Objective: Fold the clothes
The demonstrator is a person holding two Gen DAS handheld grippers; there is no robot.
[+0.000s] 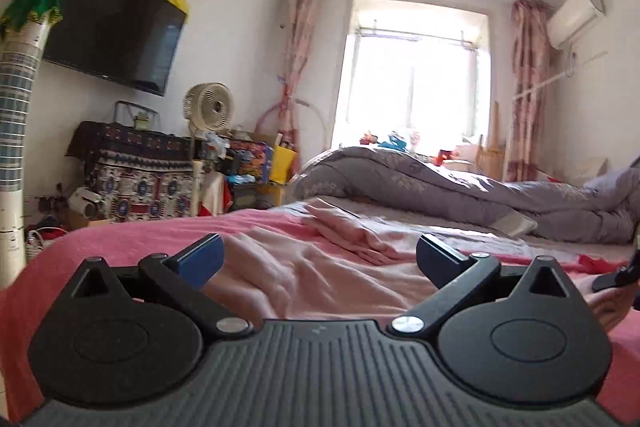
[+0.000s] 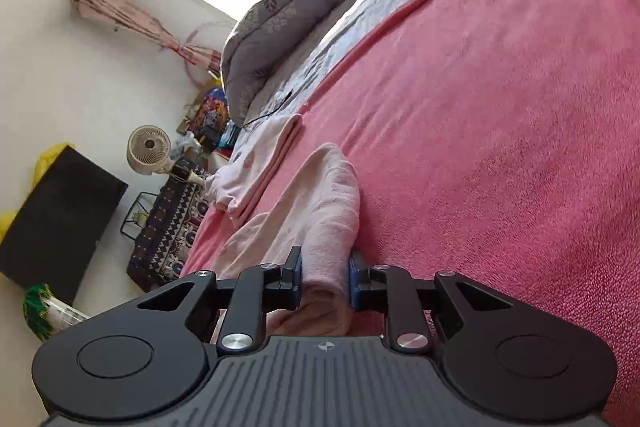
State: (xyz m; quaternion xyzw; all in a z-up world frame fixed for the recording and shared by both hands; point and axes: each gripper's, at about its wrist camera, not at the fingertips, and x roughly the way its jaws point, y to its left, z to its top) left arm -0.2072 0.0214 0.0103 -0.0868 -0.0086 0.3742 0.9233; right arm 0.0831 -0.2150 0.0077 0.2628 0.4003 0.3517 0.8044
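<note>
- Here, one pale pink garment (image 2: 320,203) lies rumpled on the pink bedspread (image 2: 500,107), its near fold bunched between the right gripper's (image 2: 324,277) fingers, which pinch it.
- The left gripper (image 1: 320,259) hovers spread wide, empty, with the garment (image 1: 304,267) ahead between its fingers.

- The right gripper (image 2: 325,277) pinches a bunched fold of the pale pink soft cloth garment (image 2: 320,203).
- The garment lies on the bed's pink terry blanket (image 2: 500,115).

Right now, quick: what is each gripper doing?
Left gripper: open, nothing between its jaws.
Right gripper: shut on the pale pink garment.
</note>
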